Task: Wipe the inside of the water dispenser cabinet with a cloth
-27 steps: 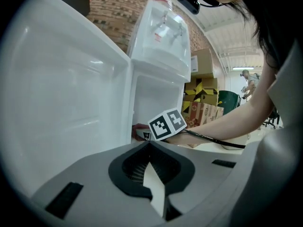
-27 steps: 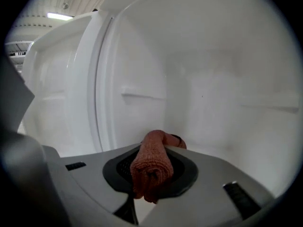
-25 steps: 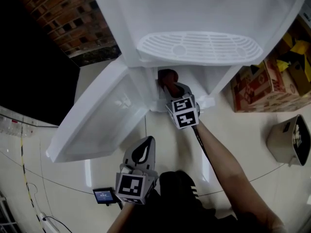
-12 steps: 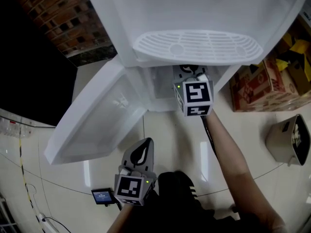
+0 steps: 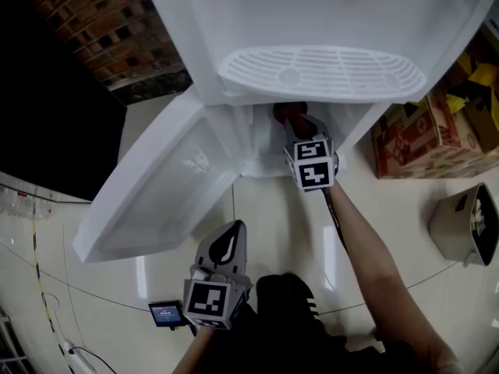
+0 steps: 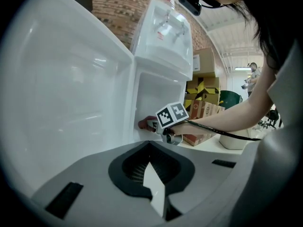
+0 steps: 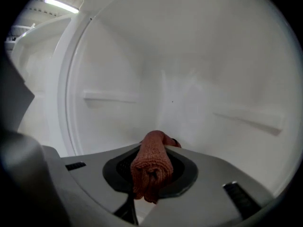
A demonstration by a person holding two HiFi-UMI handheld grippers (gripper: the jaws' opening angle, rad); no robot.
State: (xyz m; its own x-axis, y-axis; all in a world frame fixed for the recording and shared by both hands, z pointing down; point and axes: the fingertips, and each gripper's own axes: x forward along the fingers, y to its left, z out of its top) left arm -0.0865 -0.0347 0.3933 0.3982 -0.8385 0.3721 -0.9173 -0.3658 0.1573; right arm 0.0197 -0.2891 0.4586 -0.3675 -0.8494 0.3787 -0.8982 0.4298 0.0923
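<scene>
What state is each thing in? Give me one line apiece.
Door: swung open to the left.
Cloth: bunched up, clamped between jaws, inside the cabinet.
Right gripper: shut on the cloth, reaching into the cabinet.
Left gripper: shut, nothing between its jaws, outside the cabinet.

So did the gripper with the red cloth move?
Yes. The right gripper slid back out from under the white grille, so the cloth shows again.

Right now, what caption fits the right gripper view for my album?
Right tool shut on a rolled reddish cloth, pointing into the white dispenser cabinet.
</scene>
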